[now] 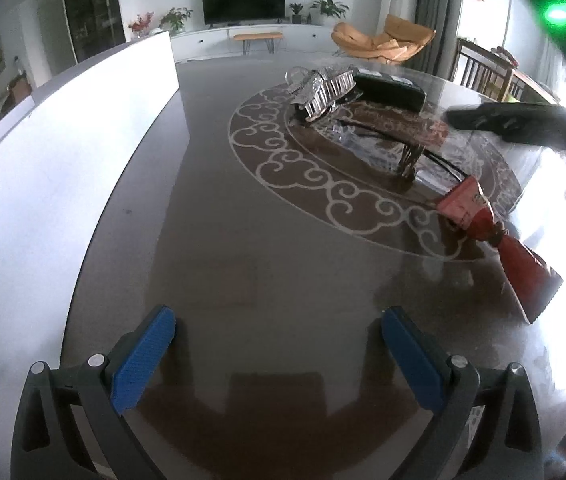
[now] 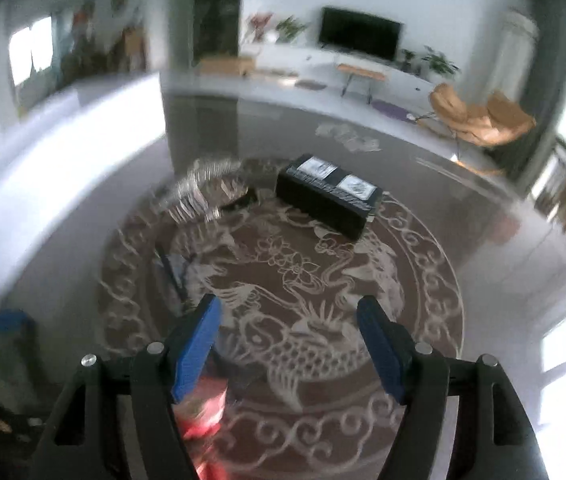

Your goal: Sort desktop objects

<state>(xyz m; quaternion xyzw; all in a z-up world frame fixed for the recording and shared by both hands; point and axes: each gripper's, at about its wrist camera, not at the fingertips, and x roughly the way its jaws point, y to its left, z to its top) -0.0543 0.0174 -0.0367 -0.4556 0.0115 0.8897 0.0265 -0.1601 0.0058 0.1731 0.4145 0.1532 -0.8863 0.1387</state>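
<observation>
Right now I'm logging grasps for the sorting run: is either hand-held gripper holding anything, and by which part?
Nothing is held. The left hand-held gripper and the right hand-held gripper both stand open over the table.

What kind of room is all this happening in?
Most likely a home living room: a flat-screen television on a low white cabinet, an orange lounge chair, potted plants, and a patterned glass table.

On the table (image 1: 243, 240): one black box (image 2: 327, 196), one foil tray (image 1: 325, 94), one red packet (image 1: 495, 236), one black cable (image 1: 415, 146); two grippers, left (image 1: 278, 350), right (image 2: 289, 344)
</observation>
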